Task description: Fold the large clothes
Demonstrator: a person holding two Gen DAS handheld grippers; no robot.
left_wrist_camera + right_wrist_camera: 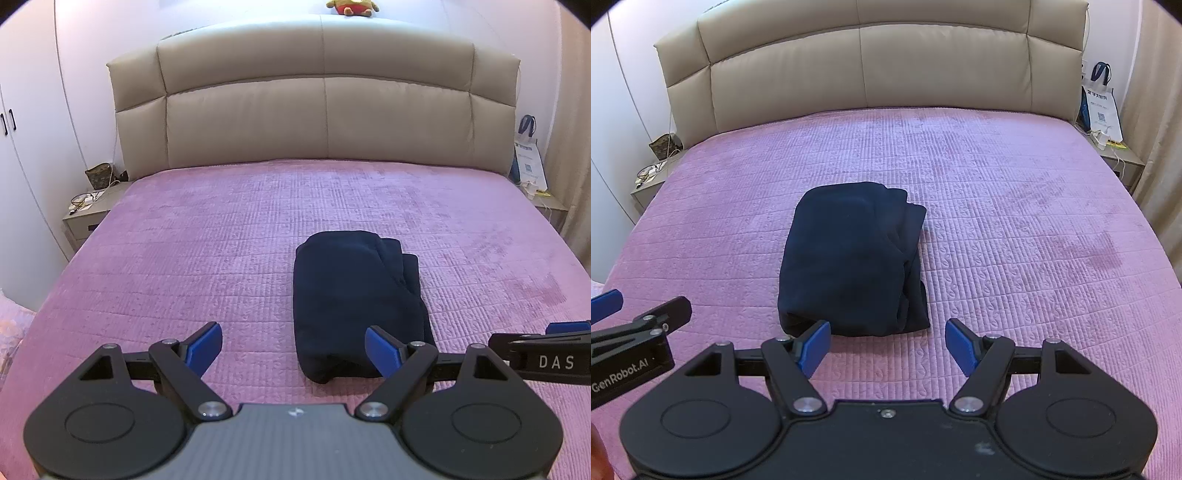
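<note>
A dark navy garment (354, 295) lies folded into a compact bundle on the pink quilted bedspread (207, 251); it also shows in the right wrist view (849, 258). My left gripper (293, 350) is open and empty, just in front of the bundle's near edge and to its left. My right gripper (886, 347) is open and empty, just in front of the bundle's near right corner. Each gripper shows at the edge of the other's view.
A beige padded headboard (325, 110) stands at the far end of the bed. A nightstand with clutter (88, 210) is at the far left. Another nightstand with a white bag (1102, 107) is at the far right. A plush toy (351, 7) sits on top of the headboard.
</note>
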